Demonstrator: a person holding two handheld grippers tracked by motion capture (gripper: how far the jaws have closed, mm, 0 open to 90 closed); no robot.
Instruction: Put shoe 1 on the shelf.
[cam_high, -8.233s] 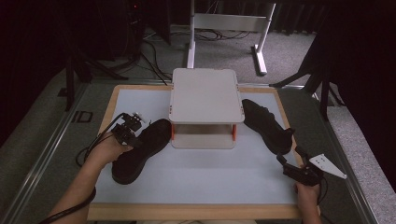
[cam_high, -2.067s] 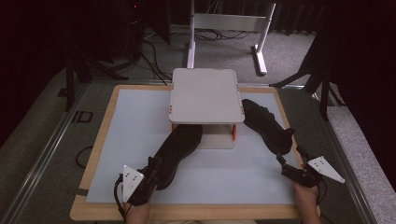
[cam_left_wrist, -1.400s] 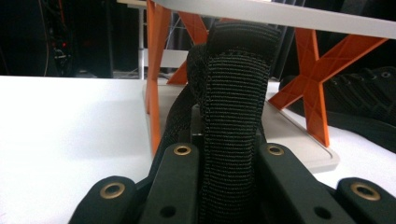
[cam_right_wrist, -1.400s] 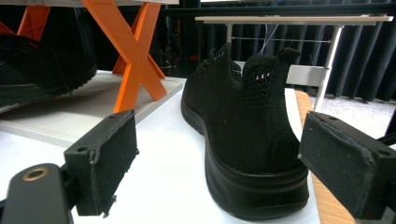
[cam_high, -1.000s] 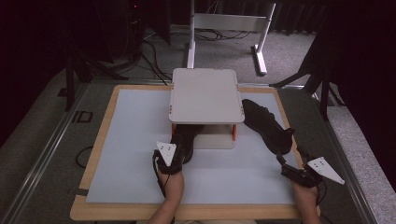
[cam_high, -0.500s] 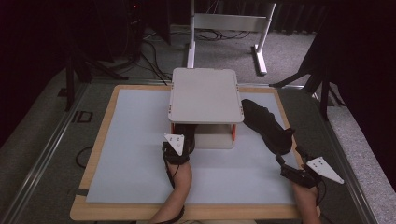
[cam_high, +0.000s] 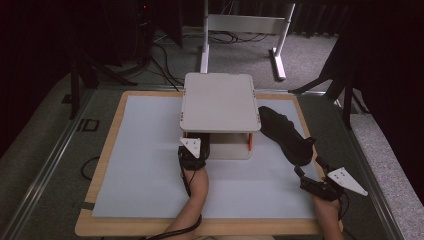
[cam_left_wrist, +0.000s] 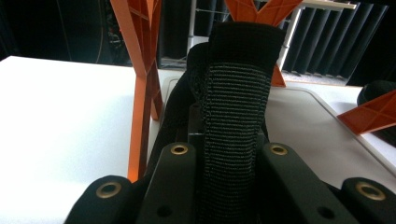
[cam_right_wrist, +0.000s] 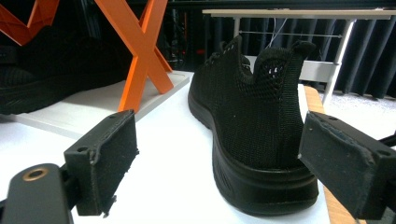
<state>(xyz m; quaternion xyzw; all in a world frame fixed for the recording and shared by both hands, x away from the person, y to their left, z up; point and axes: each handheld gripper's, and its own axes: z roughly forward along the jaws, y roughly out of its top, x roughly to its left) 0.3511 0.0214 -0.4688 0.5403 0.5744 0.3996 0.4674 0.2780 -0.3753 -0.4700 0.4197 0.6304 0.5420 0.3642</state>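
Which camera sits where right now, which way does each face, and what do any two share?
High view: above the person's side, looking forward and down on the table; both forearms, left gripper, right gripper.
Left gripper view: rides the left gripper, faces under the white rack; its jaws shut on the held shoe.
Right gripper view: faces the second shoe from behind its heel; open jaws.
Shared: the high and right gripper views both show the second shoe beside the rack.

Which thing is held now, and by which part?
The left claw holds a black shoe by its heel tab; the right claw holds nothing.
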